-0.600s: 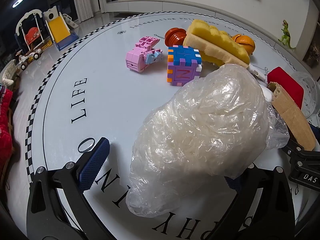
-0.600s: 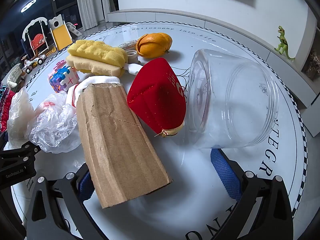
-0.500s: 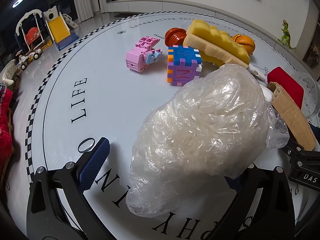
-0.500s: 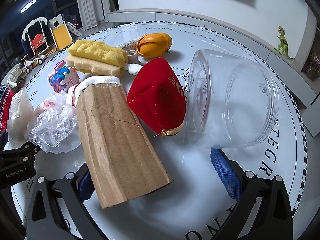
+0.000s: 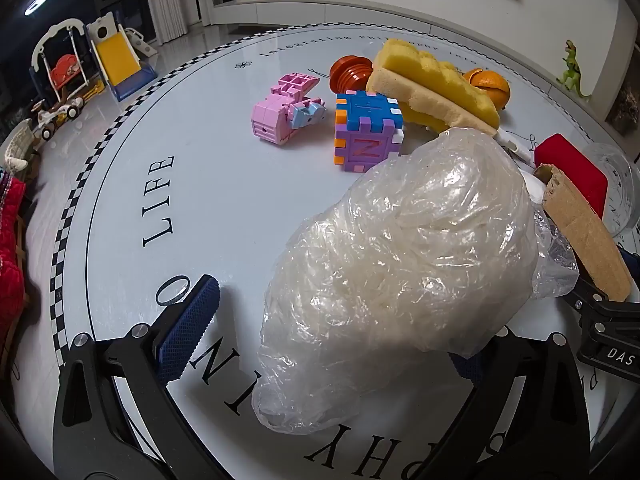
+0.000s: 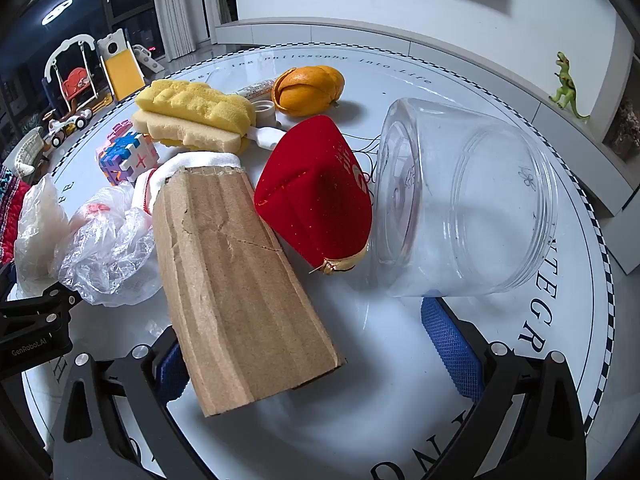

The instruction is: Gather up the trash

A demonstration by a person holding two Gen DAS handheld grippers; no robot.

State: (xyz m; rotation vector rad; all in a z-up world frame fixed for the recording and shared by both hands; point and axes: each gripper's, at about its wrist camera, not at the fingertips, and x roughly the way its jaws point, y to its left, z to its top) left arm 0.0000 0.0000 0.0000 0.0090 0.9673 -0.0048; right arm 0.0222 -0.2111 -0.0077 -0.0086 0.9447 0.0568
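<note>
no change across frames: left tool (image 5: 320, 332) wide open around crumpled clear plastic bag (image 5: 404, 264), right tool (image 6: 316, 344) wide open around brown corrugated cardboard strip (image 6: 236, 280); neither gripped, collecting not begun.

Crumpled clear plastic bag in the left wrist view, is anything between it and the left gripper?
Nothing visible: the crumpled clear plastic bag already lies between the open left gripper fingers on the white table.

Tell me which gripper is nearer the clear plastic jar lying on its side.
Right. The right gripper has its right finger just below the jar. The left gripper straddles the crumpled plastic bag, with the cardboard piece between it and the jar.
</note>
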